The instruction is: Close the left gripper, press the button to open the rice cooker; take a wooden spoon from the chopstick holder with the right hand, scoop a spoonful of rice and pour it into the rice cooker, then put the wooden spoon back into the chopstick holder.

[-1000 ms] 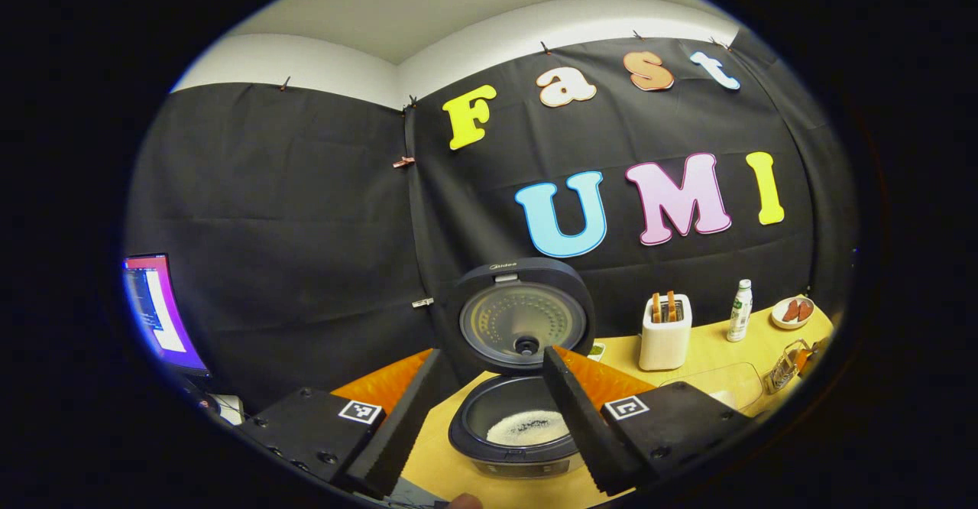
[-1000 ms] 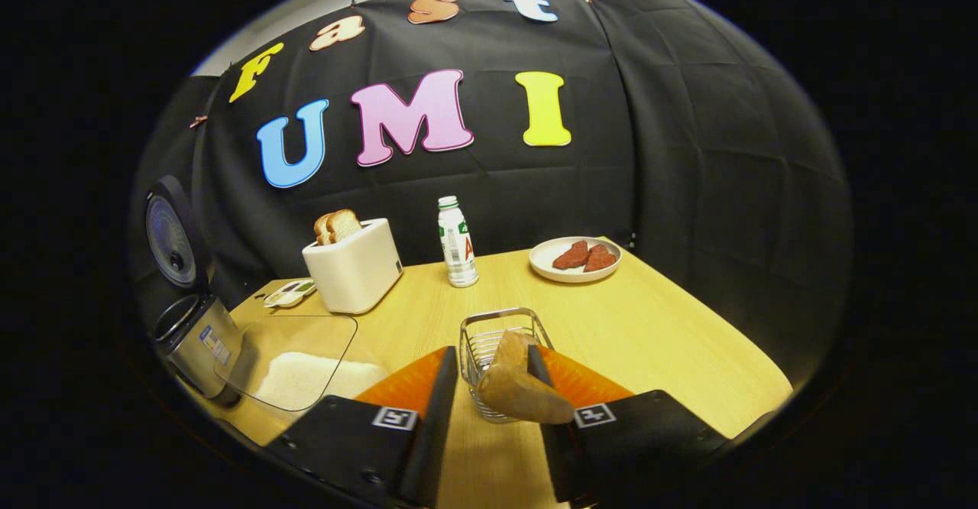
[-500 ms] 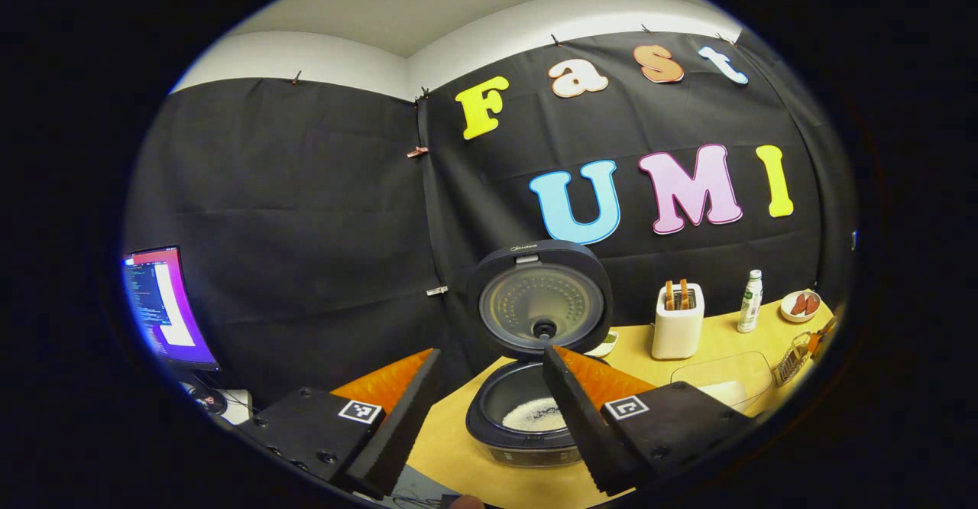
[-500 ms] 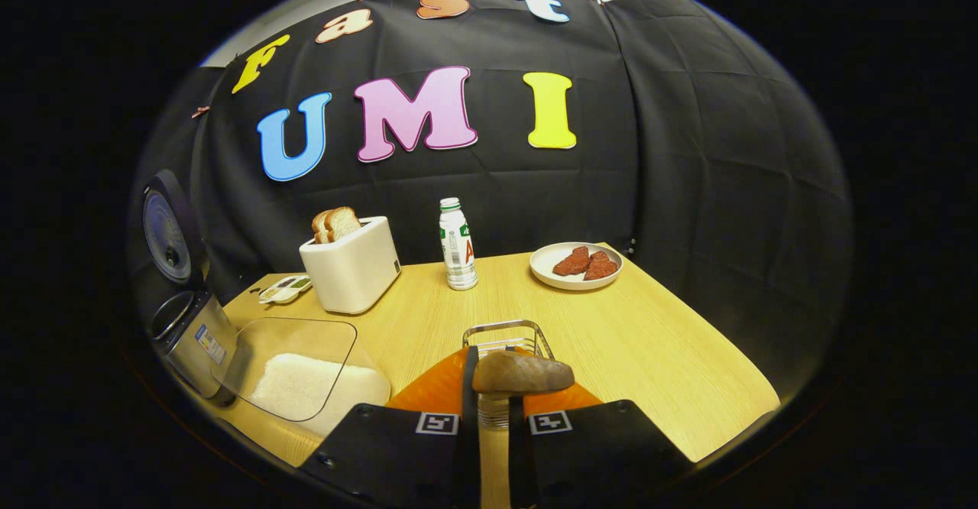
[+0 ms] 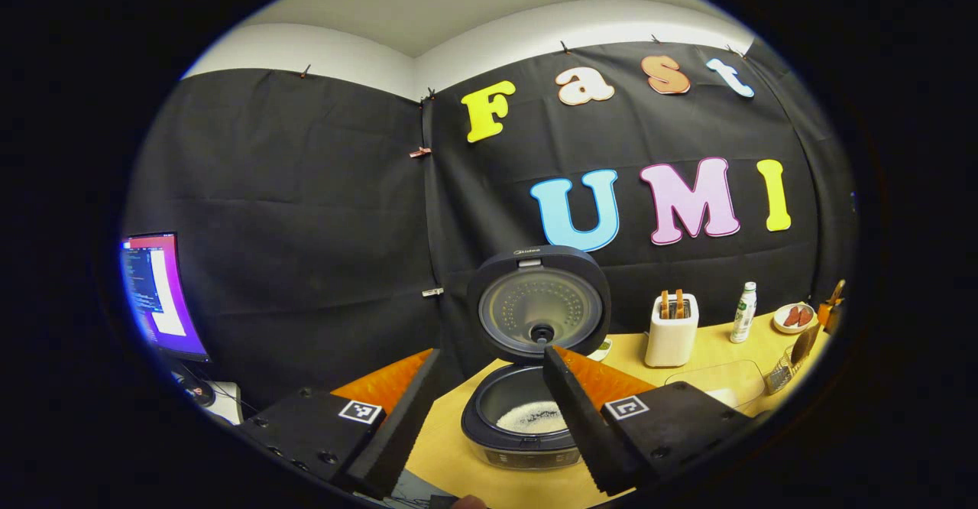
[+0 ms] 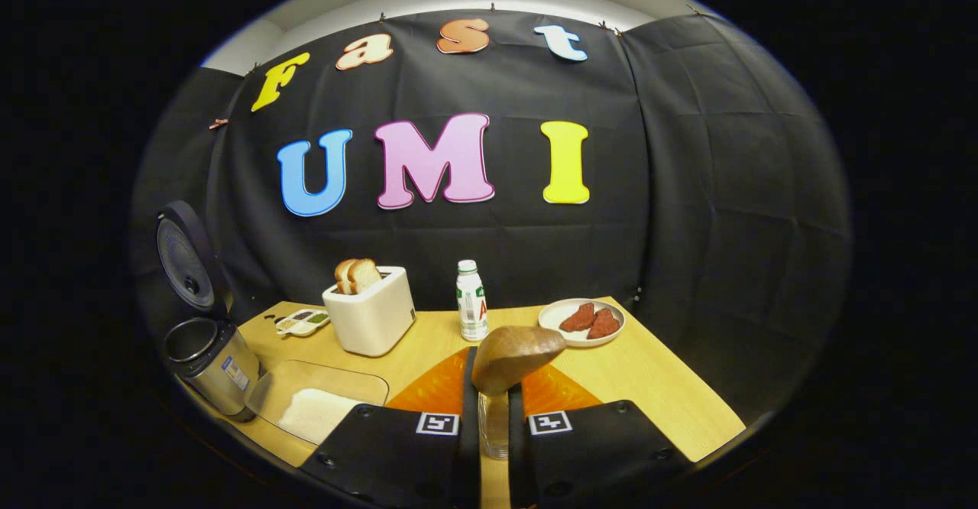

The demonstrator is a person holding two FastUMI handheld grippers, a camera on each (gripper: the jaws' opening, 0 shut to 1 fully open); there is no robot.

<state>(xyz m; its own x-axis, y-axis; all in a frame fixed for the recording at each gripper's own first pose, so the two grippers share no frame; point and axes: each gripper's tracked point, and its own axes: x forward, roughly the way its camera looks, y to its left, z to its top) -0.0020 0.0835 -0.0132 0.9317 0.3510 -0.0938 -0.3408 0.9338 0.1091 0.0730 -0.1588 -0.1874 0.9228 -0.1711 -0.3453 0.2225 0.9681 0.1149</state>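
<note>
Right tool (image 6: 493,394): fingers drawn close together, clamped on the wooden spoon (image 6: 513,355), whose bowl sits above the fingertips
Left tool (image 5: 489,410): fingers spread wide, gripping nothing, held above the near edge of the surface (image 5: 451,455)
Rice cooker (image 5: 527,417): just beyond the left tool, lid (image 5: 539,303) standing upright, white rice in the pot
Clear tray of rice (image 6: 317,406): on the surface beside the cooker
Toaster (image 6: 370,310): farther back, two bread slices upright in it
Bottle (image 6: 472,310): near the back wall, right of the toaster
Plate (image 6: 581,322): at the far right corner, two red pieces on it
</note>
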